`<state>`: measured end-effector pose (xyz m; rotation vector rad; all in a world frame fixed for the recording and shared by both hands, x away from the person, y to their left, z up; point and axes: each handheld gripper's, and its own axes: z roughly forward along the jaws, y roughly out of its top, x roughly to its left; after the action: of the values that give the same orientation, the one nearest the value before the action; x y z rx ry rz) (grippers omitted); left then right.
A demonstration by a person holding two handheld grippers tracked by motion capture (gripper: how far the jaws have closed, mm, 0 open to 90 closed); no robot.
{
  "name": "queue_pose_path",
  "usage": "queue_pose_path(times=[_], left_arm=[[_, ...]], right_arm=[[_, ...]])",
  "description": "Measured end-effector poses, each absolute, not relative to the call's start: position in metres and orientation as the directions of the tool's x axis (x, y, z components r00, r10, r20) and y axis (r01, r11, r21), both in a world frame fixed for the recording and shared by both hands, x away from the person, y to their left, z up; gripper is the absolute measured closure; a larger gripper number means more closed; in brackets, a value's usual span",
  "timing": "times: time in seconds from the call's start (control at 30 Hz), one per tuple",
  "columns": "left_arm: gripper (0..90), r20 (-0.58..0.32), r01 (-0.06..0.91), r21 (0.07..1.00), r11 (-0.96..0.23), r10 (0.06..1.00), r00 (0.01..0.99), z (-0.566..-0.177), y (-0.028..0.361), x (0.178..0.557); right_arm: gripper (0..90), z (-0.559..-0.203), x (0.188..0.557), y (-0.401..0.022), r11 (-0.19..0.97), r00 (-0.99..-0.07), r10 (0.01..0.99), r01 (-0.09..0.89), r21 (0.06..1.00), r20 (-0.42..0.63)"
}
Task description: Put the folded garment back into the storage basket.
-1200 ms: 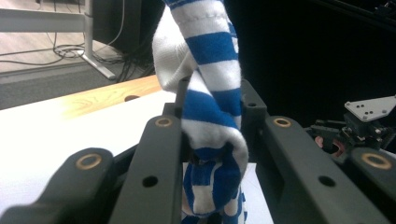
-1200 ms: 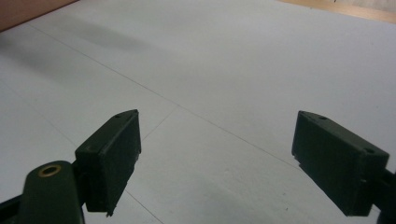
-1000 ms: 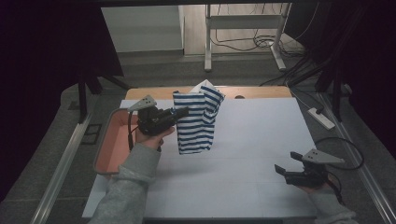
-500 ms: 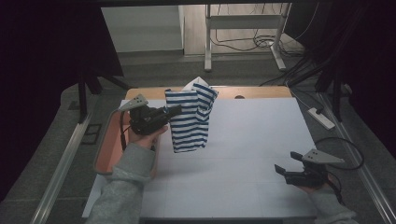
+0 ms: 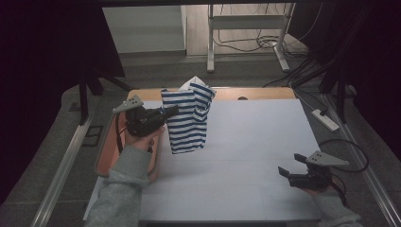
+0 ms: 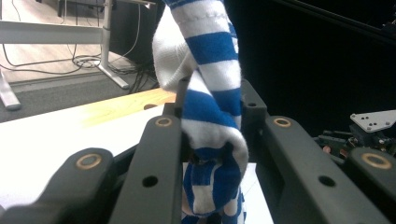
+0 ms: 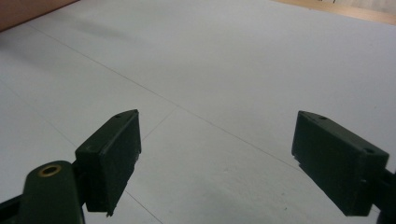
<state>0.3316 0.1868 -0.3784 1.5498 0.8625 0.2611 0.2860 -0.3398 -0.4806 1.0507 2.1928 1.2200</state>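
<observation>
**Cloth lifted by one corner, second grip not yet taken**

Cloth (image 5: 188,119), blue and white striped, hangs in the air above the far left part of the white table (image 5: 246,142), with its lower edge close to the surface; I cannot tell if it touches. The left gripper (image 5: 171,112) pinches the upper left edge; in the left gripper view the fabric (image 6: 212,116) is bunched tight between the two black jaws. An orange tray (image 5: 105,156) lies at the table's left edge, under the left forearm.

The right gripper (image 5: 291,171) rests low at the near right, well apart from the cloth, jaws spread wide over bare table (image 7: 233,70).

To do this step well, as I judge it:

- Keep the left pinch firm and high enough that the hem clears the table, so the folds fall out.
- Bring the right gripper across with jaws spread and aim for the free top corner, not the middle of the fabric.
- Close on a single layer if possible; a bunched bite, like the left one, makes flat spreading harder.
- Move apart slowly once both hold, so that neither corner slips.
</observation>
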Motion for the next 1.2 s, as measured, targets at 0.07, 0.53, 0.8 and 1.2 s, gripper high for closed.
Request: queue_pose_path(times=[0.07,0.53,0.8,1.2], left_arm=[[75.4,-0.316,0.365,0.929,0.064,0.652,0.689,-0.378,0.189,0.331],[75.4,-0.324,0.364,0.927,0.086,0.669,0.669,-0.378,0.205,0.327],[75.4,-0.328,0.367,0.926,0.092,0.680,0.656,-0.380,0.215,0.324],[75.4,-0.335,0.357,0.926,0.120,0.698,0.634,-0.378,0.234,0.319]], right_arm=[[16.4,-0.481,0.286,-0.340,0.330,-0.627,0.779,0.411,0.850,0.001],[16.4,-0.481,0.286,-0.340,0.330,-0.625,0.780,0.412,0.849,0.000],[16.4,-0.481,0.286,-0.340,0.330,-0.625,0.781,0.413,0.849,0.000],[16.4,-0.481,0.286,-0.340,0.331,-0.624,0.781,0.414,0.848,0.000]])
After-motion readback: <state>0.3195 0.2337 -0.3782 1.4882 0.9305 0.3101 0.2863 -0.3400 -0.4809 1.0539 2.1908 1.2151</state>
